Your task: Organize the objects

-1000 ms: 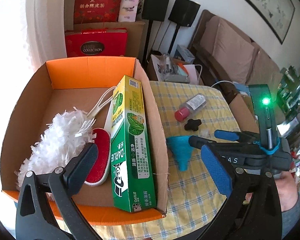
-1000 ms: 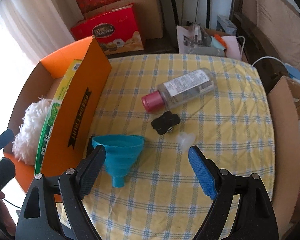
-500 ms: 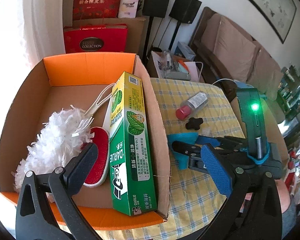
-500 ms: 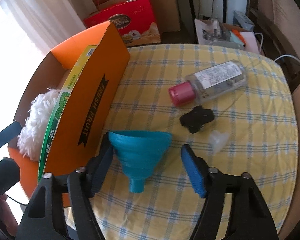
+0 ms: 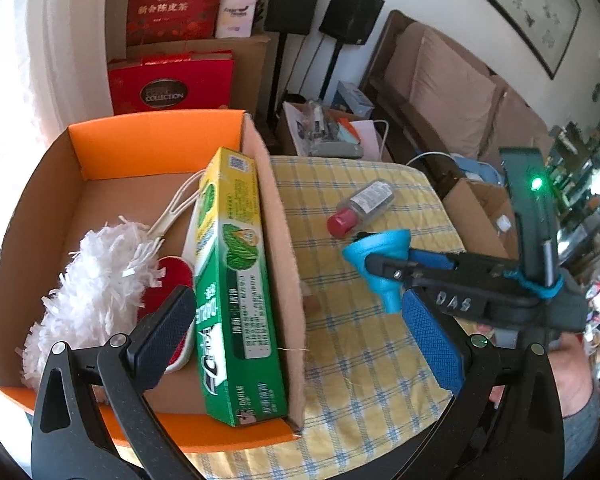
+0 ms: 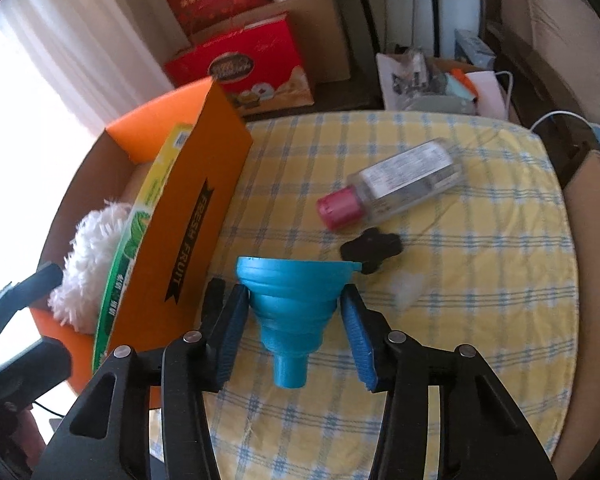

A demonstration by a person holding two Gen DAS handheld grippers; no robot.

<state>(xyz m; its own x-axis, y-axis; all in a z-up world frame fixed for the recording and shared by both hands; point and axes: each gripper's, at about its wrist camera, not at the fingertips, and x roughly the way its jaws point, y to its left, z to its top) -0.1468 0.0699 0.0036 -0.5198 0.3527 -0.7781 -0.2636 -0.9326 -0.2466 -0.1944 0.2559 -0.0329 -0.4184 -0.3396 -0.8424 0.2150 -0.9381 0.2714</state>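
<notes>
My right gripper (image 6: 296,316) is shut on the blue funnel (image 6: 296,300) and holds it off the checked cloth; the funnel (image 5: 380,264) also shows in the left wrist view. My left gripper (image 5: 300,328) is open and empty over the near right wall of the orange cardboard box (image 5: 156,144). The box holds a green toothpaste carton (image 5: 236,280), a white duster (image 5: 96,284) and a red brush (image 5: 172,280). A clear bottle with a red cap (image 6: 388,184), a black knob (image 6: 372,248) and a small clear cap (image 6: 408,288) lie on the cloth.
The yellow checked tablecloth (image 6: 480,320) covers the table right of the box. Red gift boxes (image 5: 172,84), speakers and a sofa stand behind. An open brown carton (image 5: 480,216) sits off the table's right edge.
My right gripper closed on the blue funnel and lifted it off the cloth. The left gripper stayed open by the box.
</notes>
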